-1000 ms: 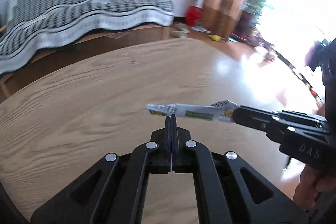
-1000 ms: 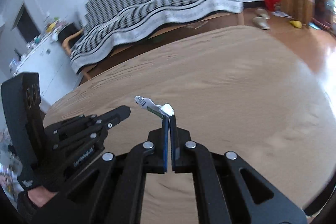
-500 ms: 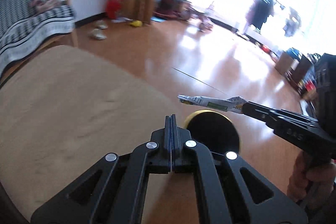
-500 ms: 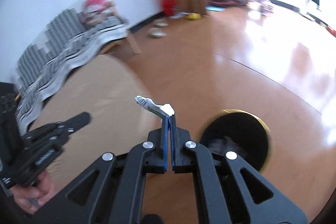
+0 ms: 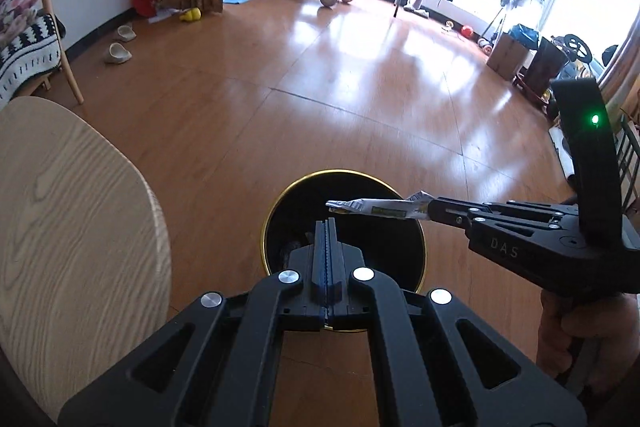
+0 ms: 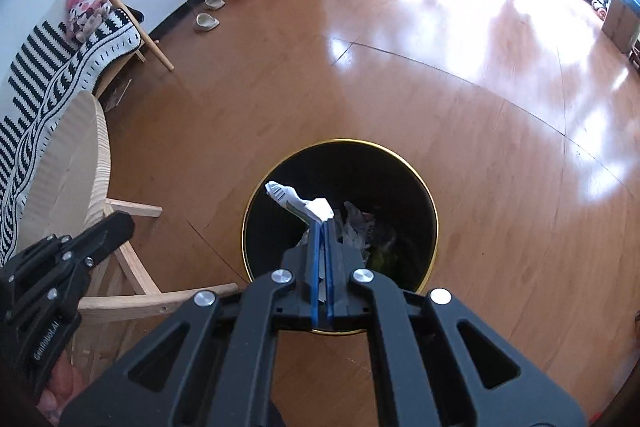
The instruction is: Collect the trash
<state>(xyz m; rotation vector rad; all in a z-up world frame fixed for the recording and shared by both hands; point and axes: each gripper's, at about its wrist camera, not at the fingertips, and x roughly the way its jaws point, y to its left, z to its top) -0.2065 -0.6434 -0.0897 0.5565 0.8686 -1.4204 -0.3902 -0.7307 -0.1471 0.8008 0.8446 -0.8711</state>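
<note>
while the right gripper pinches a crumpled white snack wrapper with green print right over the round black trash bin with a gold rim, the left gripper sits clamped on nothing just beside it. bin's on the wood floor near the pale round wooden counter, some trash already inside.
</note>
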